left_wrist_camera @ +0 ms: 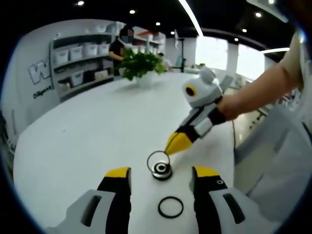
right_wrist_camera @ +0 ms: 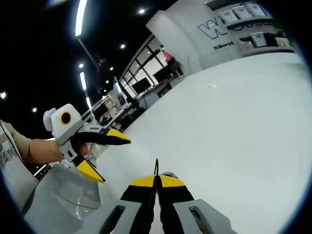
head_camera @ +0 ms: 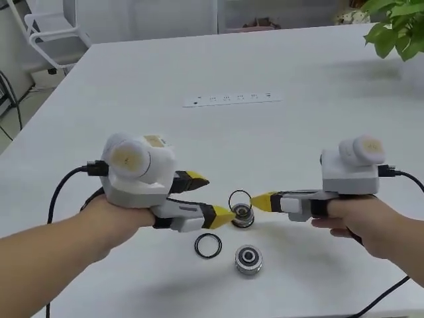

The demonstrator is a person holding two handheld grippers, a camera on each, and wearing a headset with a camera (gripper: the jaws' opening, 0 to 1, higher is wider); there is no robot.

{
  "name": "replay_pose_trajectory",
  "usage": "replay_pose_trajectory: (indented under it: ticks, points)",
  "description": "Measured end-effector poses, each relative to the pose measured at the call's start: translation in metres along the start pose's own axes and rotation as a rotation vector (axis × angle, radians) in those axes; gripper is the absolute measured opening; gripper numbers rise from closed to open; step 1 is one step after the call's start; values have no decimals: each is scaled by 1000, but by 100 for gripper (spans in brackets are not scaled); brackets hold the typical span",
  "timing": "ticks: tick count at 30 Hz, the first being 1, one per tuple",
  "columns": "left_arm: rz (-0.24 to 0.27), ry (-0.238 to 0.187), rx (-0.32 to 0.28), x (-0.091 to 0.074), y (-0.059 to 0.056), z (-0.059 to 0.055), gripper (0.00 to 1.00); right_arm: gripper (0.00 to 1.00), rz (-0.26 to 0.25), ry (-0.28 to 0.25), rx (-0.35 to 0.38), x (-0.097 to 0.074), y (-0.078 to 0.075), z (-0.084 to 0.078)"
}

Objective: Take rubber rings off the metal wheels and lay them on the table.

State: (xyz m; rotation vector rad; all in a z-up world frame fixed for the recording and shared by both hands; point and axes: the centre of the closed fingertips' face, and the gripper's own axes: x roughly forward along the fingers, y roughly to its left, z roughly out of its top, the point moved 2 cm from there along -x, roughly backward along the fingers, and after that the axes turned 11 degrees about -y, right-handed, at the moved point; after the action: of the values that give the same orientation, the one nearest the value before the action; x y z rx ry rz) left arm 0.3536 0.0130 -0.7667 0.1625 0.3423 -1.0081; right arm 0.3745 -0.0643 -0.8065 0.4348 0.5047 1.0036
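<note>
Nearby, pinched ring (head_camera: 240, 199), loose ring (head_camera: 208, 246), spare wheel (head_camera: 248, 258)

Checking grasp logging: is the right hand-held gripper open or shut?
Shut: the right hand-held gripper has its yellow jaws together in its own view, pinching the rubber ring by the metal wheel.

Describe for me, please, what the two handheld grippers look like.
The left gripper and right gripper match: white bodies, black jaws ending in pointed yellow tips. Black cables leave their backs: left cable, right cable.
</note>
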Motion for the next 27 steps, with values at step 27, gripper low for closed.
replay_pose_trajectory:
  ticks: [27]
  points:
    - [5, -23, 1, -39, -11, 1, 69, 0, 34, -5, 6, 1, 21, 1]
